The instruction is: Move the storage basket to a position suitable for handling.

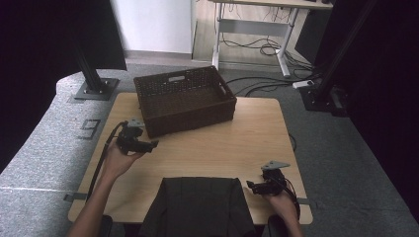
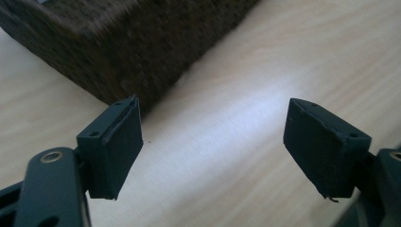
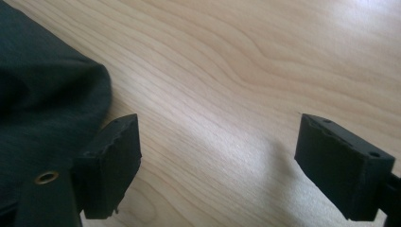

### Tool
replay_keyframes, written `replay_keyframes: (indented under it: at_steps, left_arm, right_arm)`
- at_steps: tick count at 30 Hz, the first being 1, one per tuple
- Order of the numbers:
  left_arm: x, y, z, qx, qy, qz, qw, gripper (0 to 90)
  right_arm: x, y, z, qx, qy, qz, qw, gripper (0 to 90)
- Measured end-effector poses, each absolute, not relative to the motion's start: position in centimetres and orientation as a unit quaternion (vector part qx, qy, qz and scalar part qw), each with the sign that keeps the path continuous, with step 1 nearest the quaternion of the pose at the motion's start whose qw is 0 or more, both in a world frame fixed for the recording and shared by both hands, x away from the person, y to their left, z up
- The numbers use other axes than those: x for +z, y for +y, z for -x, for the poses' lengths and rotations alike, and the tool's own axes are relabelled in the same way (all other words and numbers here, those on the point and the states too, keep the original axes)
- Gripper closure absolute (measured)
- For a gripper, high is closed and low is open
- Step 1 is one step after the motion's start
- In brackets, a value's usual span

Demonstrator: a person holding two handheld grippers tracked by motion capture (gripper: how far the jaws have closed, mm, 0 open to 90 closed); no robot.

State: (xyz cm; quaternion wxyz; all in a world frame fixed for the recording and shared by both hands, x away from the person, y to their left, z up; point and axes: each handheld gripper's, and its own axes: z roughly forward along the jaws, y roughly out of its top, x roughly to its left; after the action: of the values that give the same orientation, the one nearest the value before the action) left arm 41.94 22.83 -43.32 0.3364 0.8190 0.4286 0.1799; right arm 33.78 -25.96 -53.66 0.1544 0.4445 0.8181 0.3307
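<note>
While both sets of jaws stood apart and empty, the folded dark cloth lay at the surface's near edge; the right gripper, just beside it, should have gone low for its edge, the left gripper waiting by the basket.

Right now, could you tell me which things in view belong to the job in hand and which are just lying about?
Belongs to the job:
- dark folded cloth
- wicker basket
- left gripper, jaws open
- right gripper, jaws open beside the cloth
- wooden table

Just lying about:
- floor cables
- white desk frame
</note>
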Motion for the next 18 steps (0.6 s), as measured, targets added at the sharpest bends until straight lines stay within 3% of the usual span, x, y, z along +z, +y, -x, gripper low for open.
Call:
replay_keyframes:
  at_steps: [10, 15, 18]
  left_arm:
    - [-40.2, 22.8, -46.1, 0.193, 0.447, -0.805, 0.339, 26.5]
    - [-39.7, 23.1, -48.1, 0.202, 0.462, -0.800, 0.324, 28.5]
    - [-39.7, 23.2, -48.8, 0.208, 0.469, -0.797, 0.318, 30.5]
  right_arm:
    - [-54.9, -26.7, -33.9, 0.324, 0.812, -0.452, 0.176, 12.7]
    - [-55.7, -26.5, -33.8, 0.337, 0.796, -0.465, 0.192, 0.0]
    - [-55.8, -26.5, -33.8, 0.338, 0.794, -0.467, 0.194, 0.0]
